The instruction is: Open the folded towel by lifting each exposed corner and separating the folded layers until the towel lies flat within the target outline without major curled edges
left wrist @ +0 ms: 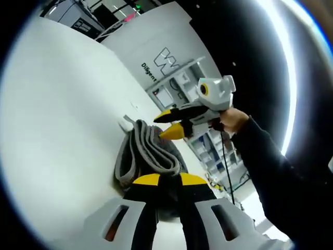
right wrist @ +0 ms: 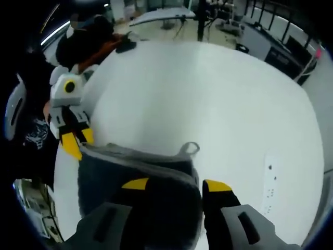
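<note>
The folded grey towel (left wrist: 148, 151) lies on the white table (left wrist: 62, 114), its stacked layers showing at one edge, with a small hanging loop (right wrist: 190, 148) at a corner. My left gripper (left wrist: 169, 182) holds the towel's near edge, with dark cloth pinched between its yellow-tipped jaws. My right gripper (left wrist: 171, 125), held by a hand, hovers at the towel's far edge with its jaws apart. In the right gripper view, the right gripper (right wrist: 176, 185) is open and straddles a corner of the towel (right wrist: 140, 177). The left gripper (right wrist: 78, 140) sits at the towel's opposite corner.
The white table (right wrist: 218, 94) stretches wide beyond the towel. A person's dark sleeve (left wrist: 270, 172) reaches in from the right. A white wall with lettering (left wrist: 156, 62) and shelving (left wrist: 177, 88) stand behind; a metal stand (right wrist: 200, 21) and floor lie past the table.
</note>
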{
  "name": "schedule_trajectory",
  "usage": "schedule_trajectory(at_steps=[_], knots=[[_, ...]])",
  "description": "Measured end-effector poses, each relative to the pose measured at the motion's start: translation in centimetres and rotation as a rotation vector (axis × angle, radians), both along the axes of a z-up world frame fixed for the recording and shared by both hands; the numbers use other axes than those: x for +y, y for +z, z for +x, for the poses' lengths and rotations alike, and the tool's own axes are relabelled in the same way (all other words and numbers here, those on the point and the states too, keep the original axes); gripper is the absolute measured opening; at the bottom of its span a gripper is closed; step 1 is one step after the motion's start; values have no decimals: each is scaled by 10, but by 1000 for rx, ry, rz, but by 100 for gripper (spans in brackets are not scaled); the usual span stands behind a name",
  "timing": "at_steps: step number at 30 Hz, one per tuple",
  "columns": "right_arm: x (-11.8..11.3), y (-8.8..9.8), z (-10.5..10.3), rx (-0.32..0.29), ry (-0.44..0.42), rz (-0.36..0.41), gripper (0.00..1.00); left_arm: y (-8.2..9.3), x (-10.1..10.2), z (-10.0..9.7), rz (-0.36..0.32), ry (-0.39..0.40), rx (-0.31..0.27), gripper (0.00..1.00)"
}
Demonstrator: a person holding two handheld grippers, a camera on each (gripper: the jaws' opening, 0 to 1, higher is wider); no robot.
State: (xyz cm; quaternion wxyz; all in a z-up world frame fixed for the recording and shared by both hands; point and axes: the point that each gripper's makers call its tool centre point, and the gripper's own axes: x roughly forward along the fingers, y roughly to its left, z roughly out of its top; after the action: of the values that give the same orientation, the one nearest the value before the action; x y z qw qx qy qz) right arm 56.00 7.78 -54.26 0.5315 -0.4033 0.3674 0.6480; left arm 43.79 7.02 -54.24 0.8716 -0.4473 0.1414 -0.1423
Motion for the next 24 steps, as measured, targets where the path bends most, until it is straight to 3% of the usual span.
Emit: schedule_trajectory(at_steps=[9, 13, 21, 24], knots=[[7, -7, 1, -25, -96, -36, 36, 0, -1, 2, 0, 0, -10, 8], [15, -9, 5, -12, -150, -10, 33, 1, -2, 2, 14, 0, -23, 7], [13, -26, -3, -17, -114, -35, 33, 4, -3, 3, 14, -7, -36, 6], [12, -25, -4, -10, -112, -37, 27, 2, -3, 4, 11, -8, -33, 6]])
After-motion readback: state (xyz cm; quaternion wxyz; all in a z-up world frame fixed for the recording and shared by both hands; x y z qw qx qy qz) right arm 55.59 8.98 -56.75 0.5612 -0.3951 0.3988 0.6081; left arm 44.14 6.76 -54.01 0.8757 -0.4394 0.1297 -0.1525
